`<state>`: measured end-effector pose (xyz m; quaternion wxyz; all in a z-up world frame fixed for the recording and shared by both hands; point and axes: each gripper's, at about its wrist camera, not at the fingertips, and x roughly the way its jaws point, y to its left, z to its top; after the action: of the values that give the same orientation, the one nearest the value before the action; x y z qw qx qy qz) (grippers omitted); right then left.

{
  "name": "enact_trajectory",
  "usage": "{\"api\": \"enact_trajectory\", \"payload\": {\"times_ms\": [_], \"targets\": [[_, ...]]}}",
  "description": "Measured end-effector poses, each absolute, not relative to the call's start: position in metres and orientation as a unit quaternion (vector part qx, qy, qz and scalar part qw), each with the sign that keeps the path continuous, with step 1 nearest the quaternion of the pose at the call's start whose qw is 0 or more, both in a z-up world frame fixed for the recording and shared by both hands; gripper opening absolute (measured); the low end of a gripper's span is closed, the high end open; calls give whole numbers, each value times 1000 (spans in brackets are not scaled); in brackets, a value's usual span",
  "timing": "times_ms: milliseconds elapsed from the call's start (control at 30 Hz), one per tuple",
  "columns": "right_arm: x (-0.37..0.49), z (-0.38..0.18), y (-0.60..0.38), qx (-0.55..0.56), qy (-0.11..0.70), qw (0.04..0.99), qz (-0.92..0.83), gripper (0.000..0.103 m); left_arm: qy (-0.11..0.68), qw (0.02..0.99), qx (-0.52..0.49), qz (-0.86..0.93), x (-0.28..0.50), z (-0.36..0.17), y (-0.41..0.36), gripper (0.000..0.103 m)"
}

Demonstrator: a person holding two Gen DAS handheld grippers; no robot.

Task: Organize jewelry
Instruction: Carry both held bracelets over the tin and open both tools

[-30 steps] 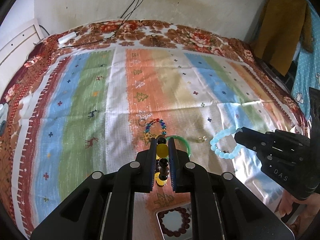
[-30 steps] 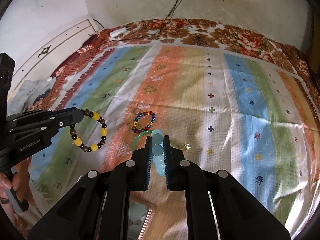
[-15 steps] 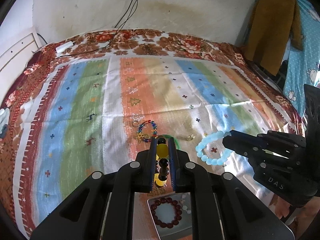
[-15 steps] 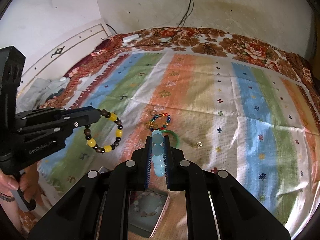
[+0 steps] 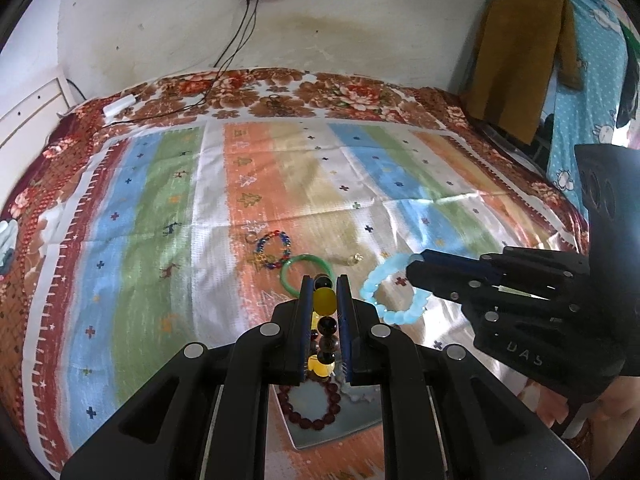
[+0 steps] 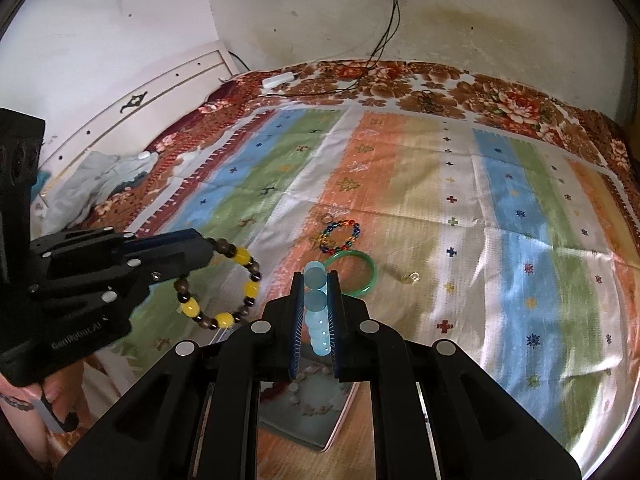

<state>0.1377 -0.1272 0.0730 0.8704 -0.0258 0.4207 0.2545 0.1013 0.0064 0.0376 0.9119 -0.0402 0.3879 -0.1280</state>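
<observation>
**A:** Jewelry status: two pieces in the air. My left gripper (image 5: 325, 300) is clamped on the yellow-and-brown bead bracelet (image 6: 224, 280), beads stacked between the fingers, loop hanging free below. My right gripper (image 6: 314, 292) is clamped on the pale blue bead bracelet (image 5: 386, 288) the same way.

**B:** Where's the rest?

**A:** On the striped bedspread (image 5: 140, 240), centre frame of the left view: green bangle (image 5: 306, 274) lying flat, multicolour bead bracelet (image 5: 272, 248) just beyond it, touching or nearly so. Small gold ring (image 5: 355, 258) to the right of the bangle, apart from it. Another small ring (image 5: 251, 237) sits at the upper-left edge of the multicolour loop.

**B:** Destination?

**A:** Tray (image 5: 340, 424), bottom centre, directly under both sets of fingers. A dark red bead bracelet (image 5: 310, 404) lies in it. Pale beads show in it too; I can't tell what piece.

**B:** Why pinch the beads edge-on?

**A:** My read: gripping one side lets the loop dangle clear of the cloth, and parting the fingers would drop it straight down.

**B:** Pose?

**A:** Both grippers level, pointing toward the far wall, tips converging at mid-frame, held above the bed. Left comes in from the lower left of the right view, right from the right edge of the left view. Tray sits below the fingers, so I judge release is next.
</observation>
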Motion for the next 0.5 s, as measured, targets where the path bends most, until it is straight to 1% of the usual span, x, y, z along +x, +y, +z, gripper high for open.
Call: {"api": "enact_trajectory", "payload": {"times_ms": [500], "targets": [[110,51,-129,-26,449,853,267,12,400,907,-38,-126,83,24,4,11]]}}
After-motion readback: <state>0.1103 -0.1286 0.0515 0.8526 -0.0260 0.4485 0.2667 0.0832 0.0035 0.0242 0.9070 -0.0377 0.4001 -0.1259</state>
